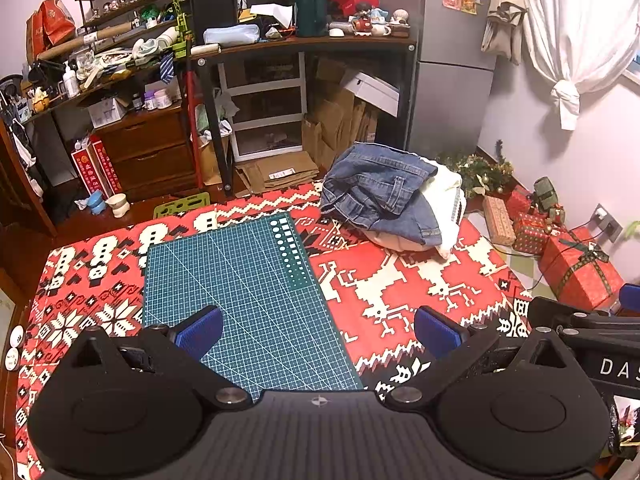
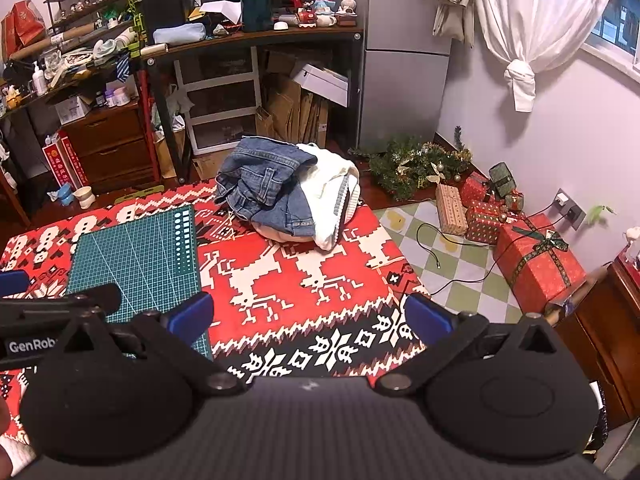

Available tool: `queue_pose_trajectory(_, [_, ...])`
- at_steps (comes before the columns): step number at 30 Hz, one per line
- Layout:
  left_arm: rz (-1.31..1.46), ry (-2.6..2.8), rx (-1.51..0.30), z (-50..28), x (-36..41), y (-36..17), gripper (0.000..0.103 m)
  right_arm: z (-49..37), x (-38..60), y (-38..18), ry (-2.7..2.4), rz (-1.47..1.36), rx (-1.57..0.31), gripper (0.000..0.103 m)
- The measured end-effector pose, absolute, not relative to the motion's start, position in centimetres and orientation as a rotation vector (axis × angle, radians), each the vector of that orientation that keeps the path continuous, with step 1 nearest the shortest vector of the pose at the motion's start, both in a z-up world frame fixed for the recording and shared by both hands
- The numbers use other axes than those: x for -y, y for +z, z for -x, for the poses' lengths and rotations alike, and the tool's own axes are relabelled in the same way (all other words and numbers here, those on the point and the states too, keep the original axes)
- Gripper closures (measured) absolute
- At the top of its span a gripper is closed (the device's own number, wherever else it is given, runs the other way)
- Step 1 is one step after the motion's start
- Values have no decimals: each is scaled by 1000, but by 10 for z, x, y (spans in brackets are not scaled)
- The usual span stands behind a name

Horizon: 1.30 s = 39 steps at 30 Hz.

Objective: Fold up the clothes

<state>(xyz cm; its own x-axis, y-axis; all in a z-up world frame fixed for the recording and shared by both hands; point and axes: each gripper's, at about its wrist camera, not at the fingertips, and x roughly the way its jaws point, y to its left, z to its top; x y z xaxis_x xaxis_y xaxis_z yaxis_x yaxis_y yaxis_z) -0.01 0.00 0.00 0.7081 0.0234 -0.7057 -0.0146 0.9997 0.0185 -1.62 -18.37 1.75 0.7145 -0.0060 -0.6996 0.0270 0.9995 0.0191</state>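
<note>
Clothes pile [image 1: 394, 200]: heaped at the far edge of the surface, right of centre in the left wrist view, upper centre in the right wrist view, untouched by either gripper.
Denim garment [image 2: 264, 184]: crumpled on top, belt loops showing.
White garment [image 2: 334, 188]: tucked under the denim on its right side, spilling toward the patterned cloth.
Patterned cloth [image 1: 400, 280]: red, white and black, reindeer motifs, covers the surface.
Cutting mat [image 1: 244, 288]: green, gridded, lies flat on the cloth, well apart from the pile.
Left gripper [image 1: 318, 330]: jaws wide apart, nothing held, above the mat's near right edge.
Right gripper [image 2: 308, 316]: jaws spread too, nothing held, over bare cloth.
Wrapped gifts [image 2: 536, 256]: on the floor, right of frame.
</note>
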Motion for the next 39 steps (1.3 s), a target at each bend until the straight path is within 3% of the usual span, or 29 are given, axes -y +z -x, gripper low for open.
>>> queue_pose_trajectory(39, [-6, 33, -748, 4, -6, 7, 0, 23, 179, 23, -18, -14, -761, 0])
